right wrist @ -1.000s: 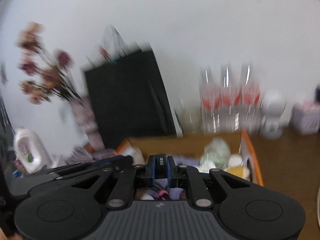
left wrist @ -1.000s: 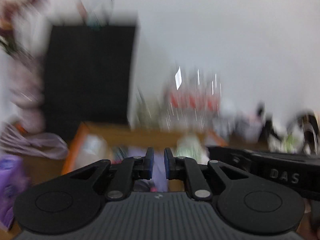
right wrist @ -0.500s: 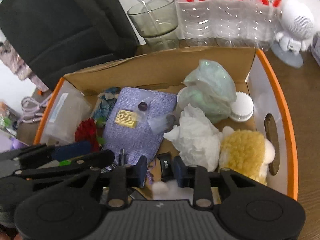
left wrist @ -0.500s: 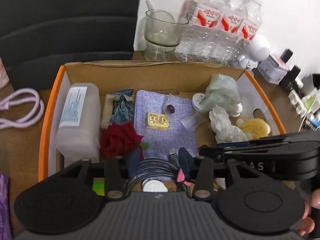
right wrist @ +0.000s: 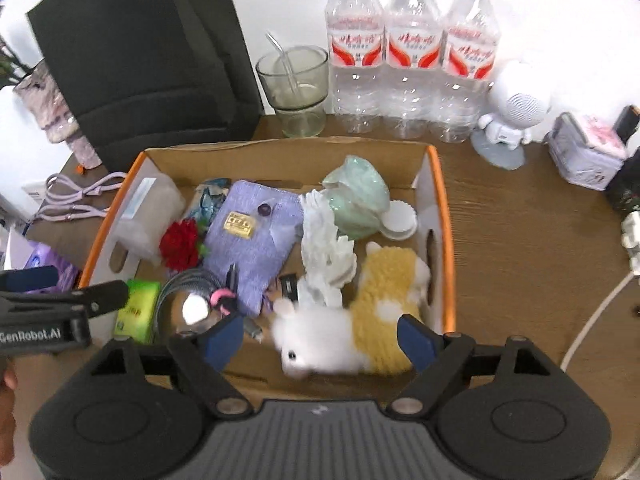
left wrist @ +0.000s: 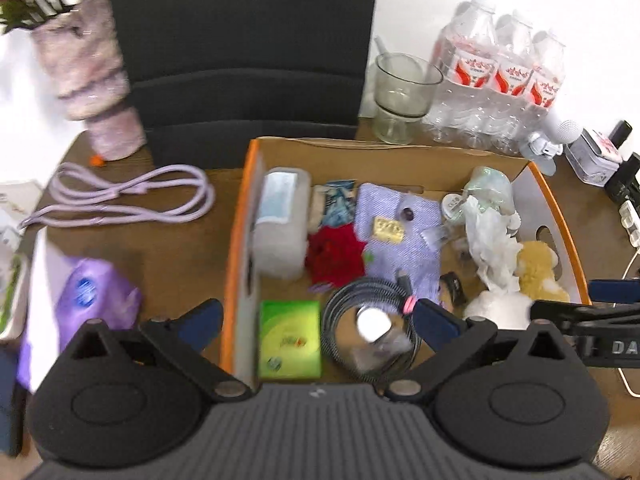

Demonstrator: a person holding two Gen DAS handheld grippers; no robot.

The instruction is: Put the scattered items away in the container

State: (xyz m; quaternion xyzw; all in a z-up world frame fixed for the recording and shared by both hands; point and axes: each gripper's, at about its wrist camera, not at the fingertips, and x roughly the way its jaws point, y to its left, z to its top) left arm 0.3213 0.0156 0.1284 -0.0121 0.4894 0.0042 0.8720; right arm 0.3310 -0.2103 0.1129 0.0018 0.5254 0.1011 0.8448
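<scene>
Half a second ago both pairs of tongs hung low over the orange-edged cardboard box (left wrist: 236,240), jaws nearly closed; the left held a coiled black braided cable and the right a small black item. Now both have just been opening and stand released, with nothing pressed between their blue pads. Both views have drawn back, so more of the brown wooden table (right wrist: 520,240) shows around the box.

The left gripper (left wrist: 316,322) hangs above the box's near left corner: its left pad sits outside the orange wall, its right pad over the box's interior. The coiled black braided cable (left wrist: 368,300), with a white round plug and pink tie, lies loose on the box floor just ahead of the right pad, beside a green square packet (left wrist: 290,338).

The right gripper (right wrist: 320,338) hangs above the box's near edge. A white and yellow plush toy (right wrist: 360,316) lies inside between its spread pads, not touched by them. The small black item (right wrist: 288,284) rests on the box floor just beyond the toy's head.

Outside the box to its left lie a lilac looped cord (left wrist: 120,200) and a purple soft packet (left wrist: 92,296).
</scene>
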